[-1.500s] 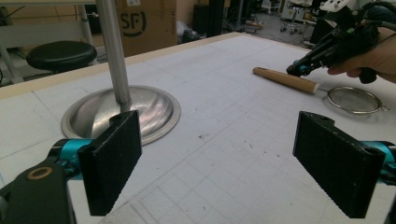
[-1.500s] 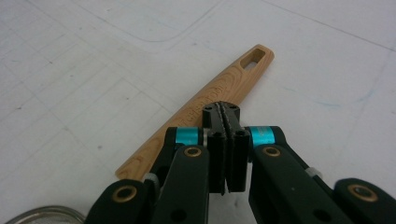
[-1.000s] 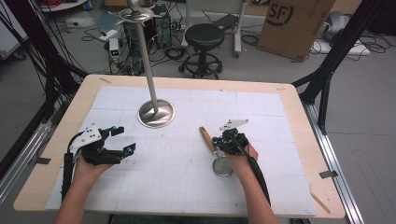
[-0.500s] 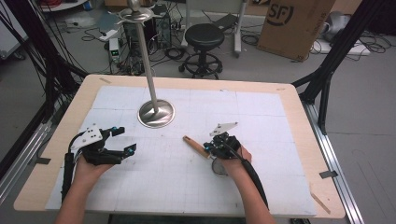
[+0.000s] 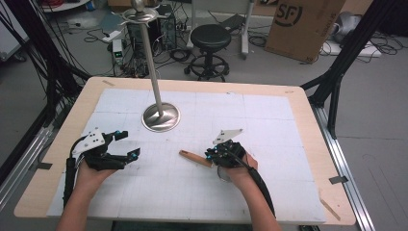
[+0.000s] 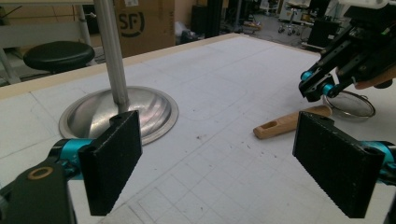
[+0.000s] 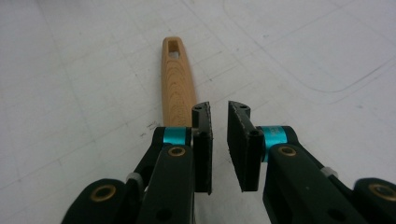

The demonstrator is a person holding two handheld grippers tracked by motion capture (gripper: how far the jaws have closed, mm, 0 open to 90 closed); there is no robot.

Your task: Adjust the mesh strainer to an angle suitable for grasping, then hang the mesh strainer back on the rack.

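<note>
Strainer: a small wire-mesh strainer (image 6: 351, 103) with a wooden handle (image 7: 177, 84) lies flat on the table; nothing shows in its bowl.
Right gripper: the right gripper (image 7: 219, 128) hovers above the handle, its jaws nearly together with a narrow gap, gripping nothing; the handle runs forward from beneath the left-hand jaw.
Left gripper: the left gripper (image 6: 229, 168) has its jaws spread wide with nothing between them; the strainer lies ahead, toward the right-hand jaw.
Stand: a metal stand (image 5: 160, 116), pole on a round domed base, rises ahead of the left-hand jaw.
Surface: a white gridded mat (image 5: 192, 187) on a wooden table (image 5: 308, 125).
Room: a black stool (image 5: 211, 38), a cardboard box (image 5: 303, 24) and cables on the grey floor.
</note>
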